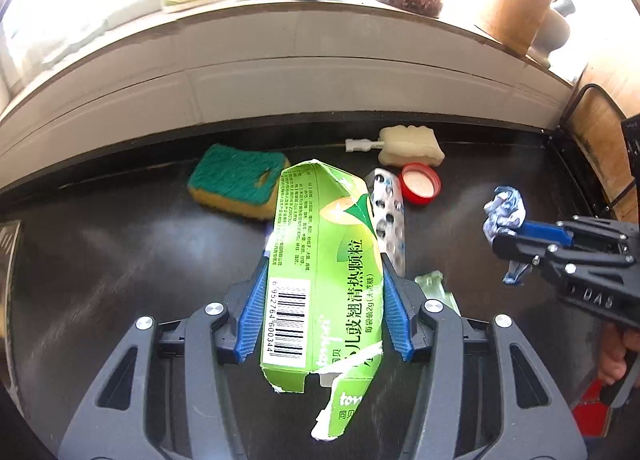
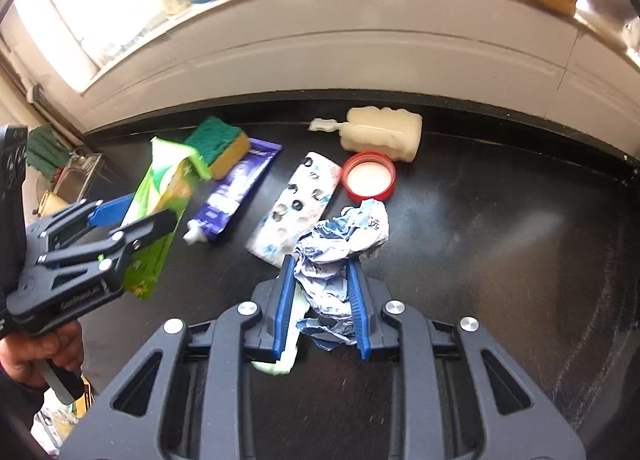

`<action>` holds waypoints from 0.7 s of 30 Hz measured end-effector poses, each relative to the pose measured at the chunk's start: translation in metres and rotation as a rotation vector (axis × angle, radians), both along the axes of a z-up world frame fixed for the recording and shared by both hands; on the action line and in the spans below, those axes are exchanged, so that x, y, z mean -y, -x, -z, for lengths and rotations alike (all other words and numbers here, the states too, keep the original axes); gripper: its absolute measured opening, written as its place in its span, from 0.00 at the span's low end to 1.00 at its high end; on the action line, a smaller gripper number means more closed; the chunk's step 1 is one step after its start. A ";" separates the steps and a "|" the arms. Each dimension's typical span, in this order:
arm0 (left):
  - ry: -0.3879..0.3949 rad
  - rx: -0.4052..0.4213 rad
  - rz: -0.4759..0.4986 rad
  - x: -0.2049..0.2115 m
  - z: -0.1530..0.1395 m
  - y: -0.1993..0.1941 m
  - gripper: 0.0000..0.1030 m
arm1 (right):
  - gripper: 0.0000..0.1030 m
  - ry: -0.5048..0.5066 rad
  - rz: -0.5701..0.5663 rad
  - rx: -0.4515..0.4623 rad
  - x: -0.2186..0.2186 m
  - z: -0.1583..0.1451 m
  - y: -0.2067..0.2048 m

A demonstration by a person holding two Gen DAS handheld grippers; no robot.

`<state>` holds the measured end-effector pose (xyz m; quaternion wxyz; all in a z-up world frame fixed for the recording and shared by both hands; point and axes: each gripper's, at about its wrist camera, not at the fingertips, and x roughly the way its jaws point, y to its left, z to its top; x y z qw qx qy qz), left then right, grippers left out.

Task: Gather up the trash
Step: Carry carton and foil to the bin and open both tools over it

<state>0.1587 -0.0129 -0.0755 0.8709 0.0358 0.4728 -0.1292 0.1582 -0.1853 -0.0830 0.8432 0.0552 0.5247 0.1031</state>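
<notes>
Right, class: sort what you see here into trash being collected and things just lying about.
Trash:
green box, in left claw
crumpled wrapper, in right claw
blister pack
purple tube
red lid

Lying about:
green sponge
white sponge brush

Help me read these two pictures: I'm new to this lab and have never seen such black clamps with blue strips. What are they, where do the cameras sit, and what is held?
They are hand-held grippers; a person squeezes one in each hand, with a fisheye camera looking along each one's jaws.

The left view shows the left gripper shut on a torn green cardboard box. The right view shows the right gripper shut on a crumpled blue-and-white wrapper.

On the black countertop lie a green-and-yellow sponge, a purple tube, a silver blister pack, a red plastic lid and a cream foam brush head.
</notes>
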 end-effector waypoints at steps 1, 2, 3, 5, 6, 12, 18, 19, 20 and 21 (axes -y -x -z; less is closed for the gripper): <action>-0.003 0.001 -0.009 -0.002 -0.002 0.009 0.50 | 0.26 0.003 -0.007 0.004 -0.002 -0.003 0.007; -0.002 0.001 -0.021 -0.006 -0.005 0.025 0.50 | 0.26 0.002 -0.014 0.006 -0.005 -0.006 0.017; -0.002 -0.001 -0.028 -0.008 -0.006 0.033 0.50 | 0.26 0.000 -0.021 0.007 -0.008 -0.007 0.026; -0.002 -0.007 -0.046 -0.015 -0.006 0.054 0.50 | 0.26 -0.002 -0.033 0.002 -0.016 -0.008 0.043; -0.002 -0.016 -0.058 -0.015 -0.003 0.066 0.50 | 0.26 -0.004 -0.039 -0.001 -0.020 -0.008 0.052; 0.013 -0.054 -0.100 -0.028 0.011 0.122 0.50 | 0.26 -0.008 -0.074 -0.030 -0.038 -0.001 0.101; 0.014 -0.048 -0.122 -0.042 0.011 0.150 0.50 | 0.26 0.002 -0.115 -0.037 -0.058 -0.003 0.125; 0.015 -0.043 -0.130 -0.045 0.009 0.153 0.50 | 0.26 0.003 -0.126 -0.033 -0.063 -0.005 0.127; 0.015 -0.039 -0.138 -0.048 0.008 0.156 0.50 | 0.26 0.002 -0.134 -0.029 -0.067 -0.007 0.128; 0.017 -0.030 -0.151 -0.053 0.006 0.162 0.50 | 0.26 0.000 -0.150 -0.025 -0.074 -0.009 0.129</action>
